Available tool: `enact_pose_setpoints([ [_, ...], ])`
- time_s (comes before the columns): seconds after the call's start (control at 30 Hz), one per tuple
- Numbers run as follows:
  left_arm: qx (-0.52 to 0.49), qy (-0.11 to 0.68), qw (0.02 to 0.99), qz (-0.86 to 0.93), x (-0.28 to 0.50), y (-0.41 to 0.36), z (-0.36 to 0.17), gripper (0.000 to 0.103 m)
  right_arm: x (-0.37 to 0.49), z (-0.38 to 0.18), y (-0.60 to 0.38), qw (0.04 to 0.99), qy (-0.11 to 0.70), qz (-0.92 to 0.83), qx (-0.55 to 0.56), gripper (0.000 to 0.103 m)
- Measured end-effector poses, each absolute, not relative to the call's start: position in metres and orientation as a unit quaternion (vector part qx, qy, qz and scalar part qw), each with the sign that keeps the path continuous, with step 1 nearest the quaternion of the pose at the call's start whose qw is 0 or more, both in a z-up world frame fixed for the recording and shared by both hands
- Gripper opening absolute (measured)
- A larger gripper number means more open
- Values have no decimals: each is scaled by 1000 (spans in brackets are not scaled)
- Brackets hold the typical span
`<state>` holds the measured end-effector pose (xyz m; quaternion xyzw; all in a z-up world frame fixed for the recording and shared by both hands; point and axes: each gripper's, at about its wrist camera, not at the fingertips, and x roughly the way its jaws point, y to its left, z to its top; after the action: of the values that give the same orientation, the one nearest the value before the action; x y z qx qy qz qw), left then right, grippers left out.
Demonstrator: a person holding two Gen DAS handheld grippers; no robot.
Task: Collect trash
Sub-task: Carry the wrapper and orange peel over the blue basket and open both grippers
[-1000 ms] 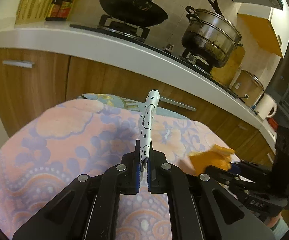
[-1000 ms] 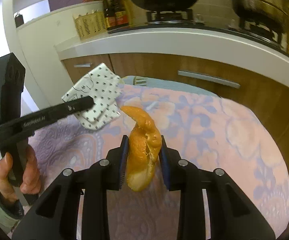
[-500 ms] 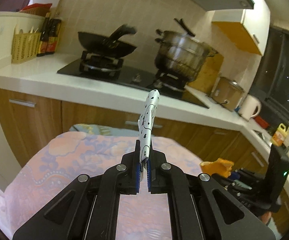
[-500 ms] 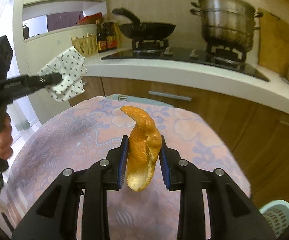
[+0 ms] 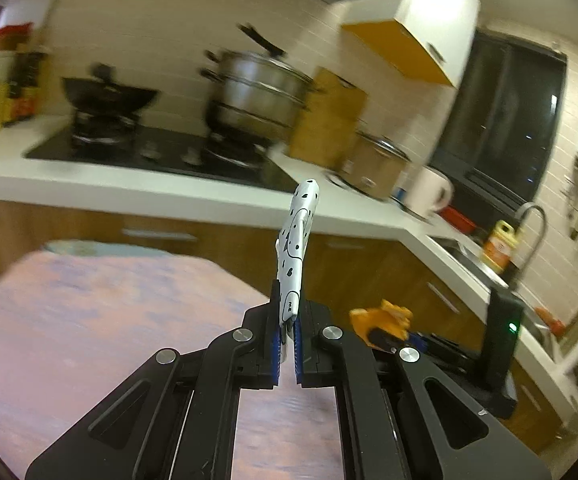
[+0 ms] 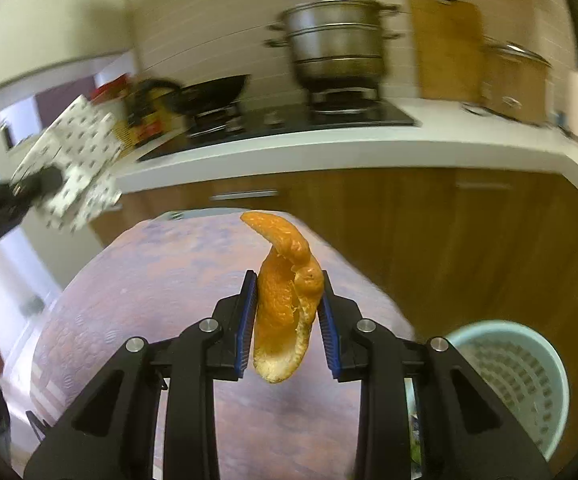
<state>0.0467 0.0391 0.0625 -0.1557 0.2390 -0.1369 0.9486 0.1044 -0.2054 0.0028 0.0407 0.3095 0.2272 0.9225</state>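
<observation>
My left gripper (image 5: 287, 330) is shut on a white wrapper with black spots (image 5: 297, 248), seen edge-on and standing up from the pads. In the right wrist view that spotted wrapper (image 6: 75, 164) hangs flat at the far left, held by the left gripper (image 6: 47, 182). My right gripper (image 6: 289, 312) is shut on a curled orange peel (image 6: 285, 304), which rises above the pads. The same orange peel (image 5: 383, 318) shows low right in the left wrist view. Both grippers hover above the table with the pink floral cloth (image 6: 149, 280). A pale green slatted basket (image 6: 525, 368) stands on the floor at the lower right.
A white kitchen counter (image 5: 169, 192) with wooden cabinet fronts runs behind the table. On it are a black wok (image 5: 107, 96), a steel steamer pot (image 5: 261, 96), a rice cooker (image 5: 377, 164) and a white kettle (image 5: 429, 192). A sink and tap (image 5: 529, 224) lie to the right.
Both grippers have risen and swung to the right, still gripping their loads. The table has dropped lower in both views, and the green basket has come into the right wrist view.
</observation>
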Motion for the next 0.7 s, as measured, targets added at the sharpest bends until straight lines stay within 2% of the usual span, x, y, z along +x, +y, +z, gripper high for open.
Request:
enact_pose_setpoints([
  [0.27, -138, 276, 925, -220, 65, -81, 29, 3, 101, -23, -304, 937, 321, 113, 76, 26],
  [0.7, -141, 365, 880, -269, 105, -175, -57, 3, 93, -92, -391, 923, 353, 47, 149, 27],
])
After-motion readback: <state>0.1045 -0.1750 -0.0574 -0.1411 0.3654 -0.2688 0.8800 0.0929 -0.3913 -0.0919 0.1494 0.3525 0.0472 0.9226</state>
